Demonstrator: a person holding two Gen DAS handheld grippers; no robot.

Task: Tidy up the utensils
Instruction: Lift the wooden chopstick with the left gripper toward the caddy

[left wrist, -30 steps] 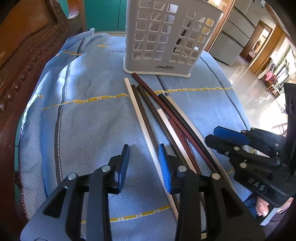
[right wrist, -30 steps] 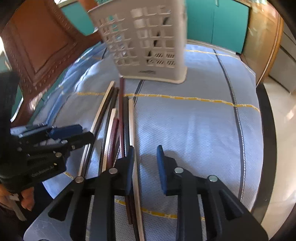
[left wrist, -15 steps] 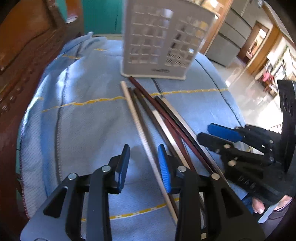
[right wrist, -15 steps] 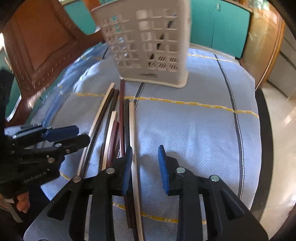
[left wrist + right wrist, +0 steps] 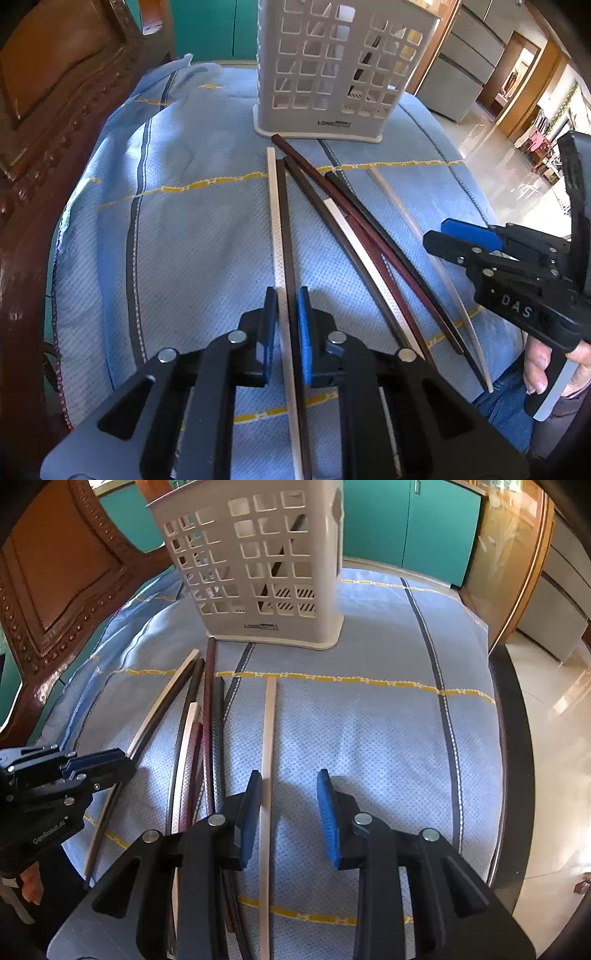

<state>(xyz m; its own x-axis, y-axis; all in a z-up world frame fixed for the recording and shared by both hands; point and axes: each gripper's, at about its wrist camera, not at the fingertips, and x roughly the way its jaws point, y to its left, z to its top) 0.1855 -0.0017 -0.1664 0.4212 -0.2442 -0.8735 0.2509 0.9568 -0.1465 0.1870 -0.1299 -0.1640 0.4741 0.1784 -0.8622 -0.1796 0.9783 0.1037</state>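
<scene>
— Where is the left gripper (image 5: pixel 287 314)?
— Its jaws have just been closing on a white chopstick (image 5: pixel 275 221) and a dark chopstick (image 5: pixel 286 221) lying on the blue cloth (image 5: pixel 184 240).
— The right gripper (image 5: pixel 290 799)?
— Apart, a pale chopstick (image 5: pixel 269 720) between its pads, before the basket (image 5: pixel 258 565).

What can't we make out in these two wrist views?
- Near ends of the chopsticks: left wrist view, hidden under the left gripper, which has just closed on a white and a dark stick.
- What is inside the basket: right wrist view, only dark slivers through its holes; top cut off by the frame edge.
- Right gripper: whether its left pad touches the pale stick.
</scene>
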